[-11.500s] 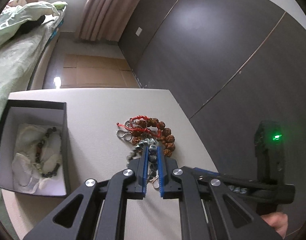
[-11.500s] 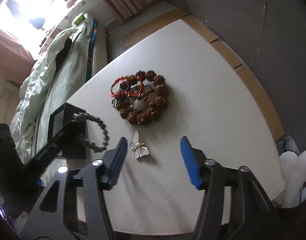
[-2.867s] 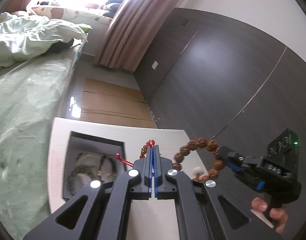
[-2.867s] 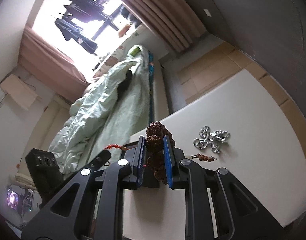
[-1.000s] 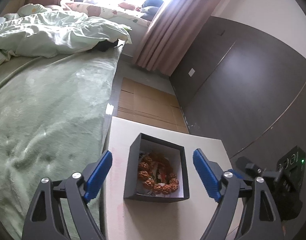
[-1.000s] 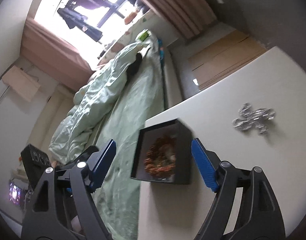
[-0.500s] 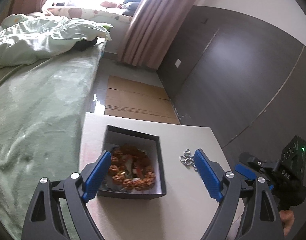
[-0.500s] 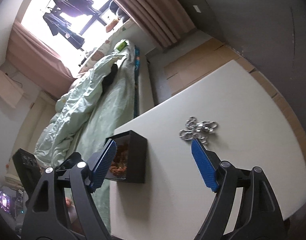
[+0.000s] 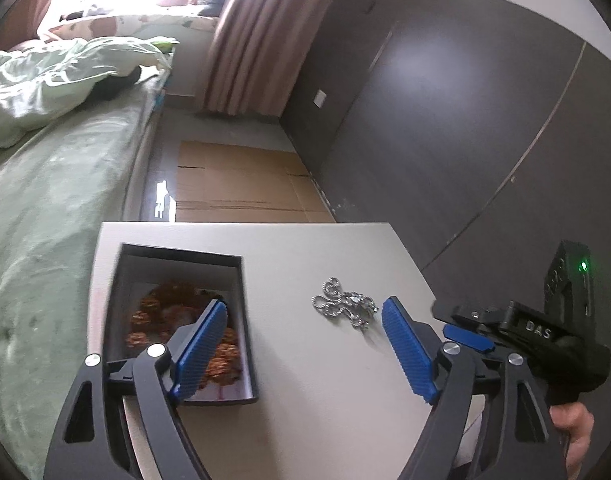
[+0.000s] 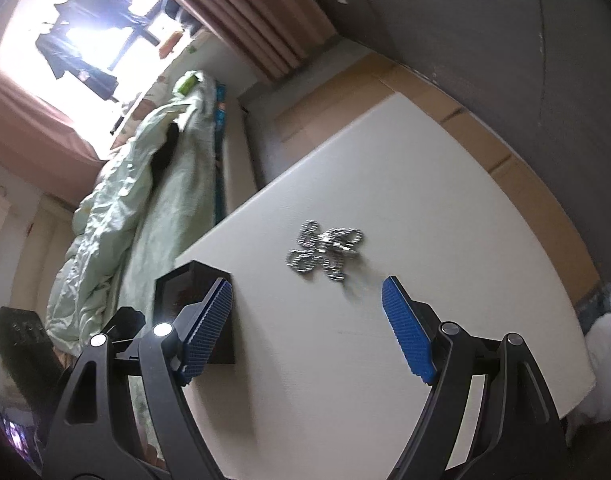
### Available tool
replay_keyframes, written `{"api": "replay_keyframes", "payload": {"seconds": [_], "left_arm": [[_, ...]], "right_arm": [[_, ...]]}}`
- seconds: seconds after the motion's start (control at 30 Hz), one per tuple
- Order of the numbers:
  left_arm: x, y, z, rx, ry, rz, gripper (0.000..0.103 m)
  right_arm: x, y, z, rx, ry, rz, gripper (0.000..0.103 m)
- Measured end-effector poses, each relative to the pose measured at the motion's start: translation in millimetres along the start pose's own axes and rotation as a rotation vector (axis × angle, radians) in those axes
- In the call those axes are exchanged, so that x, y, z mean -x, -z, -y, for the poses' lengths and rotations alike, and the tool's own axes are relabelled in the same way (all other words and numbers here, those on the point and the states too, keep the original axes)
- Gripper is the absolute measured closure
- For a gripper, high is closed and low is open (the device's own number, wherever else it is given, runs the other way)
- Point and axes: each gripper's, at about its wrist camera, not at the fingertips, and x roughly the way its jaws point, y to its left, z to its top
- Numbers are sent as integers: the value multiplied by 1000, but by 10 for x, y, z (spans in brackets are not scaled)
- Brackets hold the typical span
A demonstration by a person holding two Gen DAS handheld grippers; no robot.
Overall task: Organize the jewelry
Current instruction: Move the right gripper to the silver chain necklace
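A silver chain necklace [image 9: 344, 307] lies bunched on the white table [image 9: 325, 392]; it also shows in the right wrist view [image 10: 325, 250]. A black box [image 9: 247, 344] stands at the table's left, holding a brown bead bracelet [image 9: 161, 312] and other pieces; its outer wall shows in the right wrist view [image 10: 173, 284]. My left gripper [image 9: 301, 344] is open and empty, above the table between box and chain. My right gripper [image 10: 305, 328] is open and empty, short of the chain; it shows at the right of the left wrist view [image 9: 469, 328].
A bed with a green duvet [image 9: 45, 184] runs along the table's left side. Cardboard sheets [image 9: 233, 184] cover the floor beyond the table. A dark wall [image 9: 445, 120] stands to the right. The table's right edge [image 10: 561, 296] drops off near a white bag [image 10: 605, 368].
Both grippers let go of the bracelets, which now lie in the box, and opened. Both have since swung right, from the box toward the silver chain.
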Motion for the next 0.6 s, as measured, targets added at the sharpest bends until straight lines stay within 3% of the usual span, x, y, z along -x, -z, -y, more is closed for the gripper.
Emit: {"api": "replay_keyframes", "payload": {"seconds": [0.17, 0.33, 0.6], "left_arm": [[-198, 7, 58, -3, 16, -40, 38], [-380, -7, 79, -3, 34, -76, 51], [-499, -88, 12, 13, 48, -85, 53]], "right_arm": [[-111, -60, 14, 22, 30, -29, 31], [-242, -125, 20, 40, 43, -60, 50], [-580, -241, -6, 65, 100, -115, 61]]}}
